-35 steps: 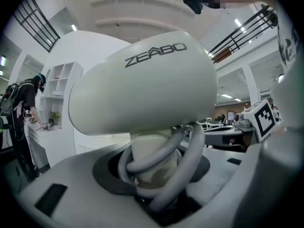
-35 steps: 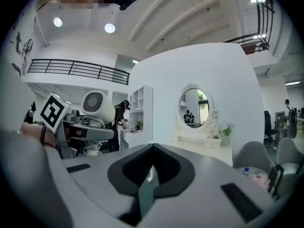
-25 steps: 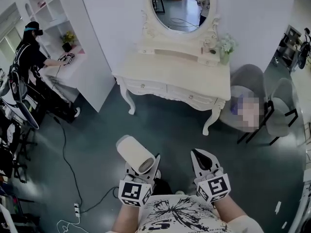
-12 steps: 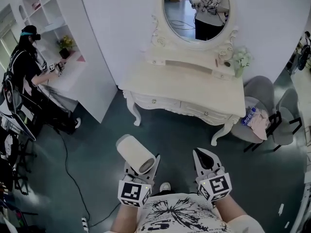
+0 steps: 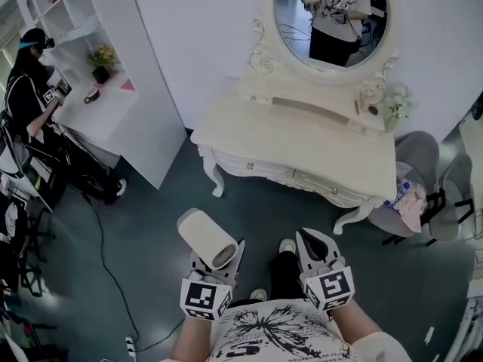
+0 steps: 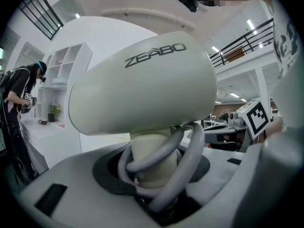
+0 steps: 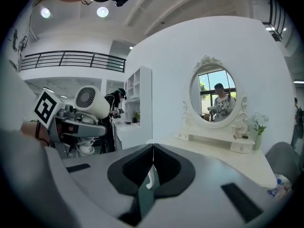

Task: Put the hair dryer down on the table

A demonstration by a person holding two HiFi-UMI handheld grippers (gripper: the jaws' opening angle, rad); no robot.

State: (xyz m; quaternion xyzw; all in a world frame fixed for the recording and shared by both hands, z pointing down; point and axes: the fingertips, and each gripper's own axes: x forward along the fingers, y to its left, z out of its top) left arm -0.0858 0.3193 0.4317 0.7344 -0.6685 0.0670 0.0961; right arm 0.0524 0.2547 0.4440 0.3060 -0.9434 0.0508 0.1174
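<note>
A cream hair dryer point(image 5: 207, 237) stands barrel-up in my left gripper point(image 5: 219, 253), low in the head view and over the dark floor. In the left gripper view its barrel point(image 6: 142, 84) fills the frame, and the jaws are shut on its handle point(image 6: 148, 158), around which a grey cord point(image 6: 190, 160) is looped. My right gripper point(image 5: 310, 237) is beside it to the right, shut and holding nothing, its tips meeting point(image 7: 153, 146). The white dressing table point(image 5: 302, 145) stands ahead of both grippers, some way beyond them.
An oval mirror point(image 5: 332, 17) and a small vase of flowers point(image 5: 396, 104) stand at the table's back. Grey chairs point(image 5: 423, 157) are to its right. A white shelf unit point(image 5: 98, 89) and a person point(image 5: 26, 96) are at the left. A cable point(image 5: 106, 255) lies on the floor.
The dressing table and mirror have grown larger and shifted right in the head view as I came closer. Both grippers keep their places and their states.
</note>
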